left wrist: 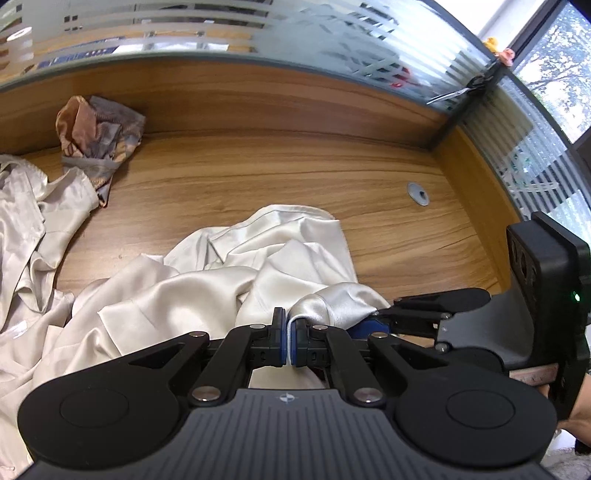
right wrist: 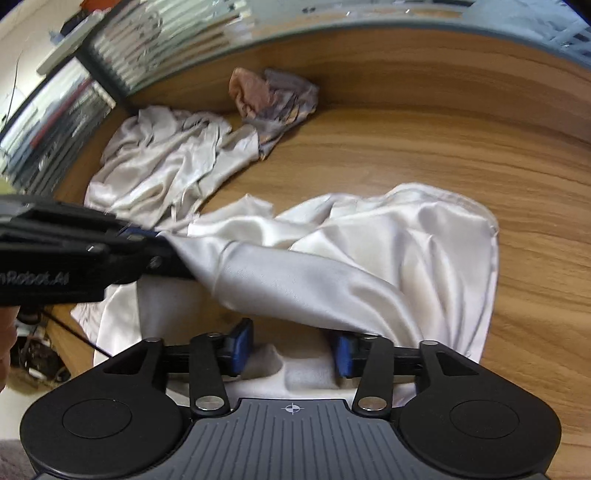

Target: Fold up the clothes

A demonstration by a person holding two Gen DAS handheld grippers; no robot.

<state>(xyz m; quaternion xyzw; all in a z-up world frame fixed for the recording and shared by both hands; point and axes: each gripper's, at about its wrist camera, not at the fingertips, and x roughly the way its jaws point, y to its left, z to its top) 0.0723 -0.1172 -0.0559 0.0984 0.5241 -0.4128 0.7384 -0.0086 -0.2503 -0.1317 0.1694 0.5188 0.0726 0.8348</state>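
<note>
A white satin garment (left wrist: pixel 229 280) lies crumpled on the wooden desk (left wrist: pixel 258 184); it also shows in the right wrist view (right wrist: pixel 406 236). My left gripper (left wrist: pixel 290 341) is shut on a white edge of this garment; in the right wrist view it (right wrist: pixel 162 240) holds the cloth from the left, lifting a taut fold (right wrist: pixel 295 280). My right gripper (right wrist: pixel 291 350) is open, its blue pads either side of the cloth beneath that fold, not pinching. In the left wrist view the right gripper (left wrist: pixel 376 325) sits at the right, close to the lifted fold.
A second pale satin garment (right wrist: pixel 162 162) is heaped at the desk's far left, also in the left wrist view (left wrist: pixel 29 229). A brown and grey patterned cloth (left wrist: pixel 99 136) lies bunched against the back wall. A grey cable grommet (left wrist: pixel 418 192) sits at the right. Wooden partitions with frosted glass (left wrist: pixel 258 33) bound the desk.
</note>
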